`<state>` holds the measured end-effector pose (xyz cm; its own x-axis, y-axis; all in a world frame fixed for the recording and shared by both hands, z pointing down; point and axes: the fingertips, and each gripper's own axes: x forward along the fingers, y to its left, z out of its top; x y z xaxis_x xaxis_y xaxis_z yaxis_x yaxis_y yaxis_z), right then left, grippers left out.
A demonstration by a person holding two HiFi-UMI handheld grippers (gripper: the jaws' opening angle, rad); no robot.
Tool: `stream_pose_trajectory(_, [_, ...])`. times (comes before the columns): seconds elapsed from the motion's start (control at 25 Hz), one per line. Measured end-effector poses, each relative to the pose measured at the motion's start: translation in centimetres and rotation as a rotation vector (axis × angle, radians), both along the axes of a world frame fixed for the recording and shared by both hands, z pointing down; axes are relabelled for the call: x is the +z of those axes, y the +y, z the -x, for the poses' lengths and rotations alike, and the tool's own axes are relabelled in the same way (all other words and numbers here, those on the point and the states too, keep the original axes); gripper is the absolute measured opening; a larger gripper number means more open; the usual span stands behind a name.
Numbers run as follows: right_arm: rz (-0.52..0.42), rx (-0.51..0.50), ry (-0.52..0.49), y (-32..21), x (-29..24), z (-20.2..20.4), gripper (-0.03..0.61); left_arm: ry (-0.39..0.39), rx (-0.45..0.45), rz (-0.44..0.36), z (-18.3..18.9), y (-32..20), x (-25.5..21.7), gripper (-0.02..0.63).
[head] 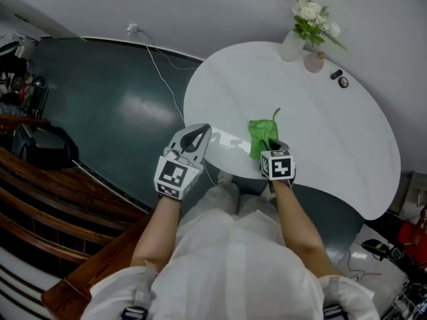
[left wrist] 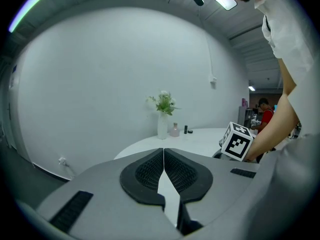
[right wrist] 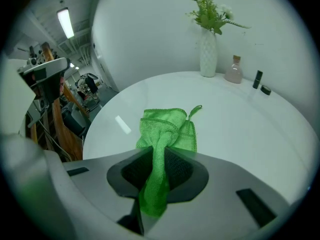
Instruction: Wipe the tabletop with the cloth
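The right gripper point(right wrist: 159, 154) had its jaws squeezed tight on one end of the green cloth point(right wrist: 170, 129). The rest of the cloth lay bunched up on the white table point(right wrist: 240, 129), at the edge far from the vase point(right wrist: 208, 51). The left gripper point(left wrist: 163, 156) had its jaws pressed together with nothing in them. It hung even farther from the vase, just off the table. The cloth was ready, I think, but all the top between it and the vase seemed left to wipe.
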<state>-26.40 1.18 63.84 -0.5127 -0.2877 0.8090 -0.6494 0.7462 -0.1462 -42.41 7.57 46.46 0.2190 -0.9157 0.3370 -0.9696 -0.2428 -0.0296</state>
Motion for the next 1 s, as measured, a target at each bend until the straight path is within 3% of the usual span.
stream_pose_trajectory(0.32, [-0.012,-0.109,-0.016,3.3,0.0,8.2,0.066,0.001,-0.018,0.001,4.7,2.4,0.8,0.017])
stream_pose_trajectory(0.64, [-0.018,-0.206,-0.032,6.3,-0.3,14.7,0.066,0.015,-0.016,0.012,6.8,3.9,1.6,0.017])
stream_pose_trajectory(1.0, [-0.002,-0.32,-0.033,10.3,-0.5,16.5,0.066,0.024,0.023,0.021,5.8,3.0,2.0,0.017])
